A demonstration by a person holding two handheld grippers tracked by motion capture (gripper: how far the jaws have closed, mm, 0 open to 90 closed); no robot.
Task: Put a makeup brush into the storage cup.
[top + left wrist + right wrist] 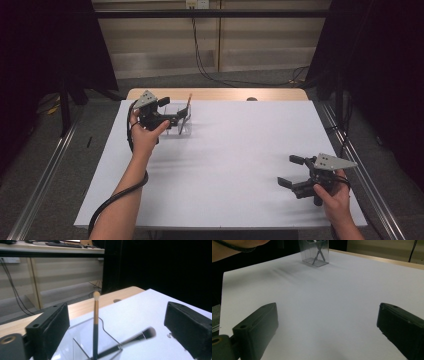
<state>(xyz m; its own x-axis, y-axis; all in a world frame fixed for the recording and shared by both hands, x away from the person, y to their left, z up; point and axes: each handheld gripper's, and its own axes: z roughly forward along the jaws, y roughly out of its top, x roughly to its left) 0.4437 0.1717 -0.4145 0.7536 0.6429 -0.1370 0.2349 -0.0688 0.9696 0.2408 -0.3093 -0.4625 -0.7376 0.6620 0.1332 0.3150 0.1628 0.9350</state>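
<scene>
A clear plastic box [184, 124] stands at the back left of the white table. Two makeup brushes are in it: an orange-handled brush [95, 315] with a small beige tip stands upright, and a dark-handled brush [140, 336] with a fluffy grey tip leans over the rim, blurred. My left gripper [172, 111] is open right beside the box, with its jaws either side of the brushes [117, 332] and touching neither. My right gripper [290, 171] stands open near the front right, with nothing between its jaws [327, 327]. In the right gripper view the box [314, 253] is far off.
A white board [240, 150] covers the table, and a strip of wooden tabletop [220, 94] with a small dark hole [251, 99] shows at the back. Cables [205, 70] hang on the wall behind. Black curtains stand at both sides.
</scene>
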